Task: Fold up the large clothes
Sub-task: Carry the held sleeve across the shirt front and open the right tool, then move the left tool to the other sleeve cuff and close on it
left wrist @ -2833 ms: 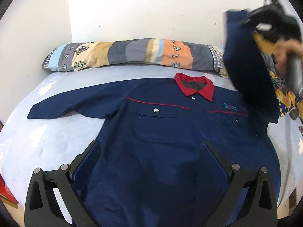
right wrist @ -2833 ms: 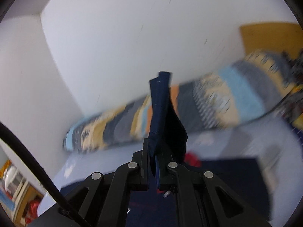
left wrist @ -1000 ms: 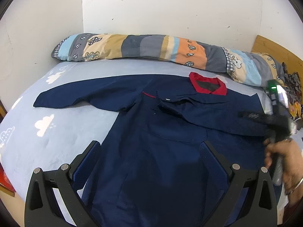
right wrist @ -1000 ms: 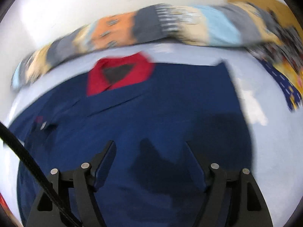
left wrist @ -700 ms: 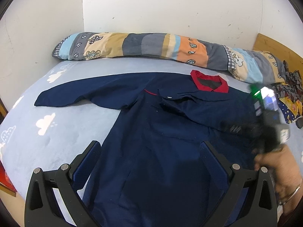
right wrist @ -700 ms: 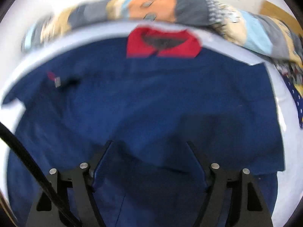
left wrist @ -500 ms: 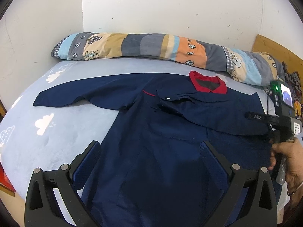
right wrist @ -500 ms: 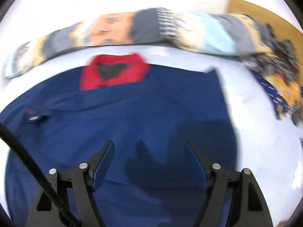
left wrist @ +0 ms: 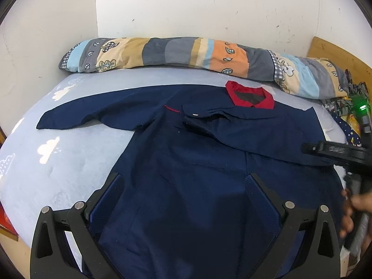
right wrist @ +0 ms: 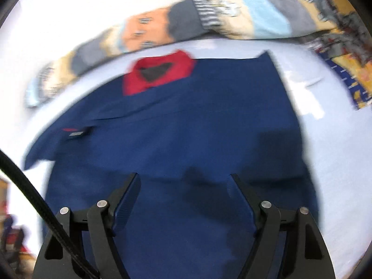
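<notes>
A navy work shirt [left wrist: 186, 162] with a red collar [left wrist: 250, 95] lies flat on the bed. Its right sleeve is folded across the chest; its left sleeve [left wrist: 93, 114] stretches out to the left. My left gripper [left wrist: 186, 186] is open and empty above the shirt's lower part. My right gripper [right wrist: 184, 183] is open and empty above the shirt's [right wrist: 174, 127] right side. It also shows in the left wrist view [left wrist: 334, 150], held by a hand at the right edge.
A long patchwork bolster [left wrist: 186, 53] lies along the white wall at the back. The light blue cloud-print sheet [left wrist: 58, 151] is bare left of the shirt. A patterned cloth pile [right wrist: 348, 46] and a wooden headboard [left wrist: 337, 53] are at the right.
My right gripper carried the right sleeve over the chest, let go of it and opened. It then pulled back toward the shirt's right side. My left gripper stayed put.
</notes>
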{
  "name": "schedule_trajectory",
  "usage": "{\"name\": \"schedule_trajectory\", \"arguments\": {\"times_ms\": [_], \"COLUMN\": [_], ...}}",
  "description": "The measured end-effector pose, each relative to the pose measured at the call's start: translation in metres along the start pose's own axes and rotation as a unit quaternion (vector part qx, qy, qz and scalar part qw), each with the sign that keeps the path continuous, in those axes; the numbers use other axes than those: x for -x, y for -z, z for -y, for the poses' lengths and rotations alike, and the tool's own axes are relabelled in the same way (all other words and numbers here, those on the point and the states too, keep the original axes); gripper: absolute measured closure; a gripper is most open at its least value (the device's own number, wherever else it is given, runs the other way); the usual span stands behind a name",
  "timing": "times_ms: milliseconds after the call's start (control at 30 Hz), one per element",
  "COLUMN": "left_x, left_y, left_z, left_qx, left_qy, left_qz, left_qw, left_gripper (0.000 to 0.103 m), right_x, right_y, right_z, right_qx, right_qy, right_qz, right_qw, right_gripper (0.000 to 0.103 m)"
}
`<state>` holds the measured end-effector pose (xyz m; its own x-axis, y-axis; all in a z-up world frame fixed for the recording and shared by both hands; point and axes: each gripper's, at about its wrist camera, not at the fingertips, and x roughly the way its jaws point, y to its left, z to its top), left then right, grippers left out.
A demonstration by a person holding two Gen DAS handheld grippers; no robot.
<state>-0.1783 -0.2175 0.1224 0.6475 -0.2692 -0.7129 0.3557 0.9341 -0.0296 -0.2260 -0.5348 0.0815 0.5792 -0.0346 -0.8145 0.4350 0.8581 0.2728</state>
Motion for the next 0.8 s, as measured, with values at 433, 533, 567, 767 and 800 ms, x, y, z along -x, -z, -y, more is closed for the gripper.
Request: {"name": "schedule_trajectory", "arguments": {"times_ms": [433,533,567,767,800], "left_x": [-0.003,-0.008,-0.008,-0.001,0.0], "left_y": [0.008,0.007,0.007,-0.016,-0.021], "left_z": [0.022,0.022,0.023,0.01,0.002], "left_qx": [0.015,0.032,0.035,0.044,0.052], "left_qy": [0.005,0.015,0.019,0.036,0.041], "left_qz": [0.003,-0.009,-0.011,-0.007,-0.007], "left_qw": [0.9999,0.9993,0.9991,0.9984,0.9977], "left_gripper": [0.0,0.0,0.0,0.0,0.0], "right_x": [0.045,0.046,0.043,0.03,0.033], "right_y": [0.034,0.031,0.03,0.033,0.034], "right_z": [-0.038,-0.034,-0.033,-0.03,-0.033], "right_qx": [0.015,0.018,0.021,0.009,0.014], "right_qy": [-0.077,-0.049,-0.035,-0.056,-0.06], "right_qz": [0.027,0.039,0.041,0.005,0.008], "right_qw": [0.997,0.998,0.998,0.998,0.998], "right_gripper": [0.019,0.019,0.019,0.019,0.019]}}
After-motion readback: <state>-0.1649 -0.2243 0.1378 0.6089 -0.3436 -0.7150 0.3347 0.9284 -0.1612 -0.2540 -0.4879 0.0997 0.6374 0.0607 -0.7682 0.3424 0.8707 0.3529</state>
